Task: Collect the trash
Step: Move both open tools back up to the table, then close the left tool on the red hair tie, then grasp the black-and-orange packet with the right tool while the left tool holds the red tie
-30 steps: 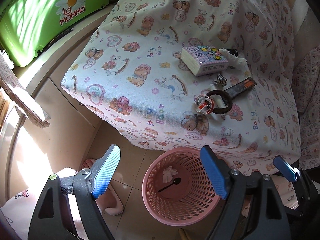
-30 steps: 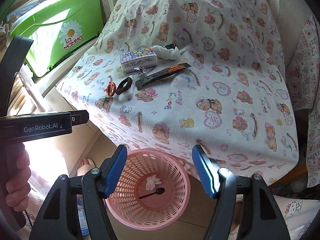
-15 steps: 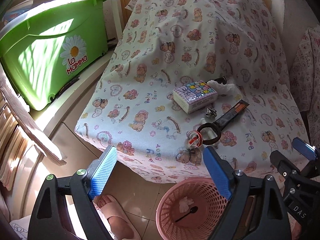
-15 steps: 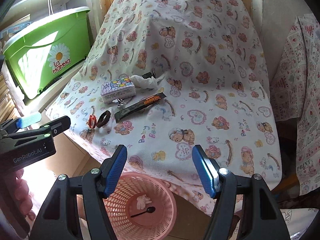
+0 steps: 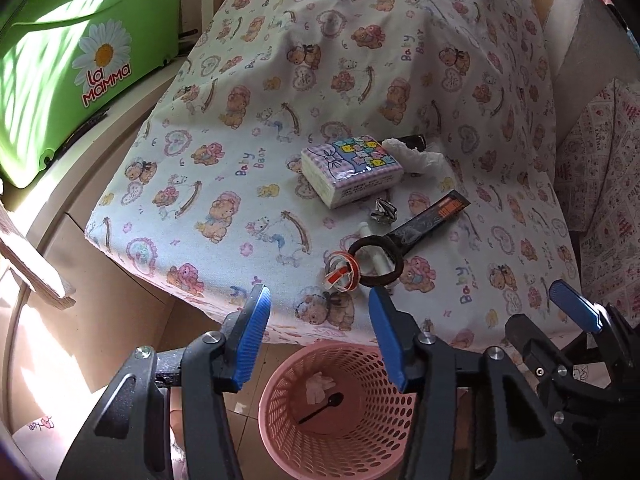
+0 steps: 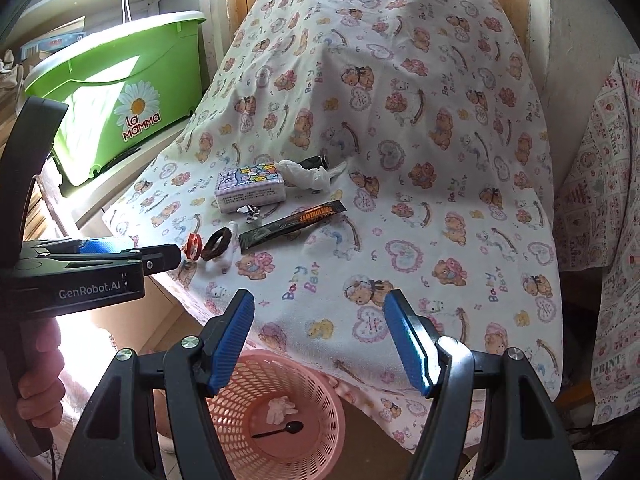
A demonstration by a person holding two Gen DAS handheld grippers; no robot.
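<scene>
The left gripper (image 5: 318, 336) sits at the lower middle of its own view, its jaws closing with nothing between them; through the gap show only the cloth's edge and the pink basket (image 5: 280, 432) on the floor below. The right gripper (image 6: 320, 340) hangs at the bottom of its view, jaws standing wide apart and empty, over the teddy-bear cloth (image 6: 400, 120) that covers the counter.

The trash lies in a loose cluster right of centre in the left view: a tissue pack (image 5: 351, 170) with a crumpled white tissue (image 5: 416, 156) touching its right end, a small foil scrap (image 5: 382, 213) just below the pack, a long dark sachet (image 5: 430, 220) lying slantwise, a black ring (image 5: 376, 260) at the sachet's lower end, and a red-and-white curl of tape (image 5: 342, 272) just left of the ring (all near the cloth's front edge).

Inside the basket are a white wad (image 6: 280, 408) and a black spoon (image 6: 280, 430). A green tub (image 6: 116, 92) marked "La Mamma" stands at the upper left. A hand (image 6: 36, 380) grips the left gripper's handle at the left edge of the right view.
</scene>
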